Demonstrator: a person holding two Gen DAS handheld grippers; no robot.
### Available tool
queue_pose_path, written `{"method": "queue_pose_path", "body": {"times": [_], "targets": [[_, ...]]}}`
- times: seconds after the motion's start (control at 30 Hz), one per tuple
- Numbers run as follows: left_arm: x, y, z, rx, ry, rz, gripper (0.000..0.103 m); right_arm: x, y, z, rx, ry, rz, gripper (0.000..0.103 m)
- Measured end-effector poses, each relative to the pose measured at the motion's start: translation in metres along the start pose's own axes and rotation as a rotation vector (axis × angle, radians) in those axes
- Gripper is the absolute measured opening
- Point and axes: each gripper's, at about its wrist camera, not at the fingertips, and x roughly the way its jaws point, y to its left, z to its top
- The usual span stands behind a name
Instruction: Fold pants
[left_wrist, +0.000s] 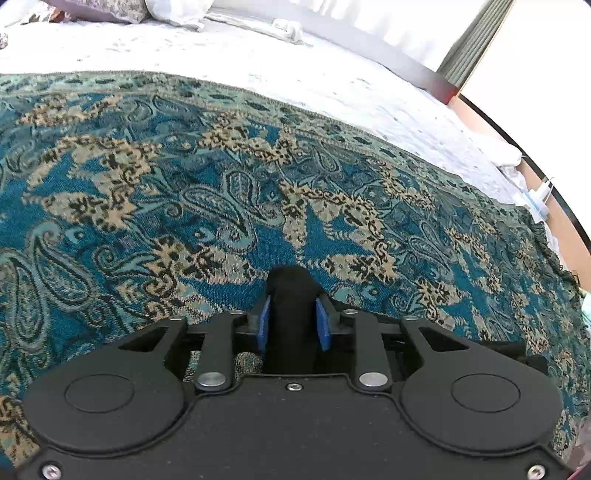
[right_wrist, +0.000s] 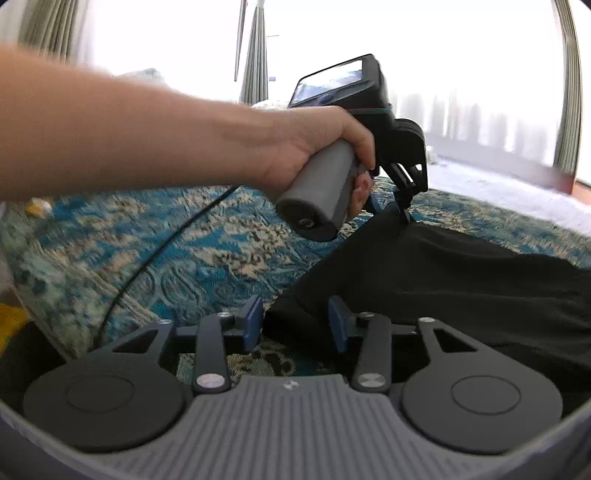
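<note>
The black pants (right_wrist: 461, 280) lie on a blue patterned blanket (left_wrist: 184, 184) that covers a bed with a white sheet (left_wrist: 295, 74).

In the left wrist view, the left gripper (left_wrist: 293, 325) has a fold of the black cloth between its two blue pads (left_wrist: 263, 326). The cloth fills the gap and both pads seem to touch it, so the gripper is grasping the pants there, although I cannot be fully sure how hard it presses.

In the right wrist view, the right gripper (right_wrist: 295, 326) stands released: its blue pads are apart, and the edge of the pants lies between them without being pinched on the left side. Farther away, a hand (right_wrist: 317, 155) holds the grey handle of the left gripper (right_wrist: 400, 206), whose tips are down at the far corner of the pants. A thin black cable (right_wrist: 155, 258) runs over the blanket. Green curtains (right_wrist: 255, 55) hang at the bright window.
</note>
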Motion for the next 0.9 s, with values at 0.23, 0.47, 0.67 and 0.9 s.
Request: {"method": "queue_pose_path", "body": {"times": [0.23, 0.47, 0.67, 0.9], "targets": [[-0.04, -0.002, -0.006, 0.063, -0.051, -0.021, 0.052, -0.047, -0.087, 0.015, 0.21, -0.092, 0.071, 0.077], [-0.071, -0.002, -0.041, 0.143, -0.036, -0.019, 0.066, -0.092, -0.216, 0.01, 0.399, -0.126, -0.236, 0.082], [-0.078, -0.011, -0.067, 0.212, -0.033, 0.021, 0.073, -0.091, -0.282, -0.011, 0.484, -0.043, -0.287, 0.087], [-0.071, -0.014, -0.075, 0.262, -0.02, 0.046, 0.079, -0.065, -0.305, -0.019, 0.482, 0.05, -0.223, 0.097]]}}
